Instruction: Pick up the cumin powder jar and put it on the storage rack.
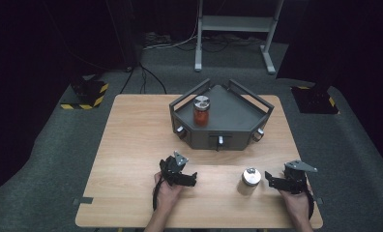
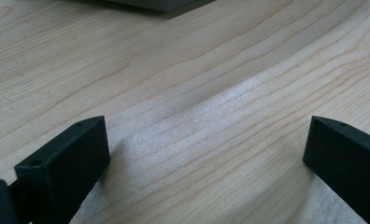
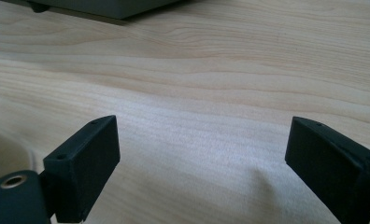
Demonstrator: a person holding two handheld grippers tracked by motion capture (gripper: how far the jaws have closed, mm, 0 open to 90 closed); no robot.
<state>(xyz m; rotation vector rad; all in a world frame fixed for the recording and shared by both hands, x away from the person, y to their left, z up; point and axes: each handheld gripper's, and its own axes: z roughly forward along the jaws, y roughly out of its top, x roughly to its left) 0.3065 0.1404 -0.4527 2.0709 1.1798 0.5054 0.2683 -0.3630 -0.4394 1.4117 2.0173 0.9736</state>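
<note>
A jar with red contents and a silver lid (image 1: 201, 111) stands upright in the left part of a grey five-sided tray (image 1: 238, 113). A second jar, pale with a silver lid (image 1: 249, 181), stands on the wooden table (image 1: 131, 145) near the front edge. My left gripper (image 1: 193, 179) rests on the table to the left of the pale jar, with its jaws pointing right. My right gripper (image 1: 269, 181) lies just right of that jar, pointing left. In the gripper views, the left gripper (image 2: 206, 158) and the right gripper (image 3: 202, 158) are both open over bare wood.
The tray sits at the table's back centre, with small knobs along its front wall (image 1: 221, 140). Its edge shows at the top of the left gripper view (image 2: 150, 3) and of the right gripper view (image 3: 103, 7). A metal stand (image 1: 235, 24) and cables lie on the floor behind.
</note>
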